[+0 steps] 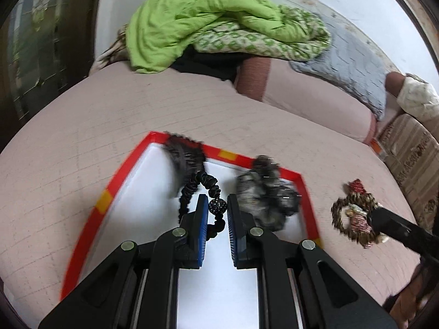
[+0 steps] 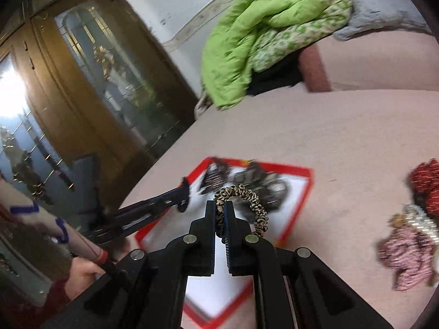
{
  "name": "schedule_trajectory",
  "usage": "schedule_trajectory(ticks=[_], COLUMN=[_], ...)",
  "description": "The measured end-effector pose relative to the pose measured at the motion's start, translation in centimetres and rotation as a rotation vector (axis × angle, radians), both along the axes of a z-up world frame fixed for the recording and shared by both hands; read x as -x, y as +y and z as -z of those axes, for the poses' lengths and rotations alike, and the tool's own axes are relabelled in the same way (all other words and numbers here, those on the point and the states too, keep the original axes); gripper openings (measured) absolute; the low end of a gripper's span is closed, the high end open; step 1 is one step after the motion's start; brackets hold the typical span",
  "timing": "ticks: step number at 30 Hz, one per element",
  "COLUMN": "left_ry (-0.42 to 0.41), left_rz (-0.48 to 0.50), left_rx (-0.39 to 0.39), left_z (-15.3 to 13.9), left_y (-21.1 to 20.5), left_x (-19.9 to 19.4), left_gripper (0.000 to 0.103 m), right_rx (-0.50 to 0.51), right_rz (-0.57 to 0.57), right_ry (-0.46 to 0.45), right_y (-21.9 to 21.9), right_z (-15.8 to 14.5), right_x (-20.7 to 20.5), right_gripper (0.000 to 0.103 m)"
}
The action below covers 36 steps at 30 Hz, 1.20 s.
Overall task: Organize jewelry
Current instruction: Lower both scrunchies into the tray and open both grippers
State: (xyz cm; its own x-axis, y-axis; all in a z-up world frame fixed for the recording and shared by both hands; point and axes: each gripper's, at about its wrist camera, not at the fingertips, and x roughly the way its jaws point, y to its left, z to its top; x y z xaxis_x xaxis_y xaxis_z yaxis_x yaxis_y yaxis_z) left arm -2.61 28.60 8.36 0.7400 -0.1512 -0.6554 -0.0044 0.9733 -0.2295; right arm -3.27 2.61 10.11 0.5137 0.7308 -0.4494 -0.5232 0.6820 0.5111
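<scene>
A big pink bed cover (image 1: 109, 126) fills the room, with a crumpled green blanket (image 1: 203, 13) at the far end and a wooden cupboard (image 2: 82, 87) to the left. On the bed lies a white tray with a red rim (image 1: 109, 189). Two fuzzy grey scrunchies (image 1: 269, 192) rest at its far side, blurred. The left gripper (image 1: 216, 211) hangs over the tray, its fingers close together and pinching a black beaded hair band (image 1: 211, 192) — a sparkly black ball sits right between the blue pads. The right gripper (image 2: 219, 213) is pressed tight on a leopard-print scrunchie (image 2: 247, 200), just above the near right side of the tray. To the right, off the tray, lies a small heap of red and pink scrunchies (image 2: 411, 233).
</scene>
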Motion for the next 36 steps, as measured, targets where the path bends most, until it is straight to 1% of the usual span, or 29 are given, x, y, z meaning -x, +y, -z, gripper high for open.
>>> schedule_trajectory(ticks=[3,7,10,13,18,21,24,30,33,36], left_ry=[0.021,0.043,0.061,0.084,0.137,0.156,0.167,0.187,0.187,0.191], left_rz=[-0.021,-0.018,-0.019,-0.02,-0.015,-0.003,0.006,-0.01,-0.016,-0.017], left_rx=[0.004,-0.004,-0.021,-0.012,0.014,0.017,0.027,0.038,0.041,0.048], left_z=[0.6,1.2,1.7,2.2,3.5,3.9,4.2,4.5,4.5,4.6], left_y=[1.4,2.2,3.1,4.0,5.5,5.7,5.7,6.0,6.0,6.1], left_x=[-0.3,-1.0,-1.9,-2.9,-4.3,-4.7,-4.9,-5.1,-5.0,-4.9], left_gripper=[0.013,0.013,0.013,0.013,0.013,0.013,0.013,0.013,0.013,0.013], right_rx=[0.017,0.049,0.074,0.099,0.112,0.13,0.156,0.213,0.24,0.227], right_rz=[-0.043,-0.082,-0.096,-0.094,-0.083,-0.069,-0.062,-0.037,-0.023,-0.028], right_ry=[0.0,0.008,0.014,0.02,0.064,0.083,0.083,0.096,0.121,0.167], right_y=[3.0,6.5,8.6,10.2,11.5,12.2,13.0,13.6,13.5,13.2], right_z=[-0.1,0.2,0.6,1.0,2.1,2.9,3.4,4.5,5.2,5.9], right_x=[-0.2,-0.7,-1.5,-2.5,-4.4,-5.4,-5.8,-6.5,-6.9,-7.5], right_gripper=[0.007,0.007,0.007,0.007,0.007,0.007,0.007,0.007,0.007,0.007])
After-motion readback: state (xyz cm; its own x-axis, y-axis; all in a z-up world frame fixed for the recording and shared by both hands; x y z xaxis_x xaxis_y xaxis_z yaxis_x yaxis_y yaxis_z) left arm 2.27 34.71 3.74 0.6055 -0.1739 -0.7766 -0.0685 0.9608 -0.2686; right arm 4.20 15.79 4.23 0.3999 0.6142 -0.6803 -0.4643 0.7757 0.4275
